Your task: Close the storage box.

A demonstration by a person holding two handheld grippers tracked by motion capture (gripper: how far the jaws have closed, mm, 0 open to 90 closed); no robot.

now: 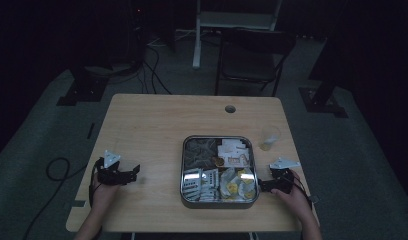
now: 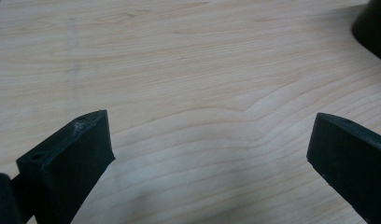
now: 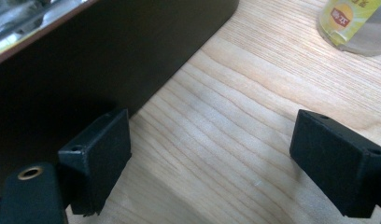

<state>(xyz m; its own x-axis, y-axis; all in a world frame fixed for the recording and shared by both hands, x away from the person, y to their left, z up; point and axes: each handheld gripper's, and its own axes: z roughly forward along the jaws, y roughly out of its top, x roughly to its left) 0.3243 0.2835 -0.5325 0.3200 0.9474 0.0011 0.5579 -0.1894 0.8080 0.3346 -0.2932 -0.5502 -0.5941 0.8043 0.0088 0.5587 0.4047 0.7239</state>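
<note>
Table: pale wood, fine grain, rounded corners. Tray: square, dark metal, rounded rim, four compartments of packets, right of centre. Right gripper: we note its jaws wide apart, empty, beside the tray's wall. Left gripper: wide, empty, well apart from the tray. Cup: small, clear.

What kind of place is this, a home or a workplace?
Probably a lab or recording room, not a home. A bare wooden table stands on grey carpet with cables trailing across the floor, dark stands around it, and a folding chair behind.
</note>
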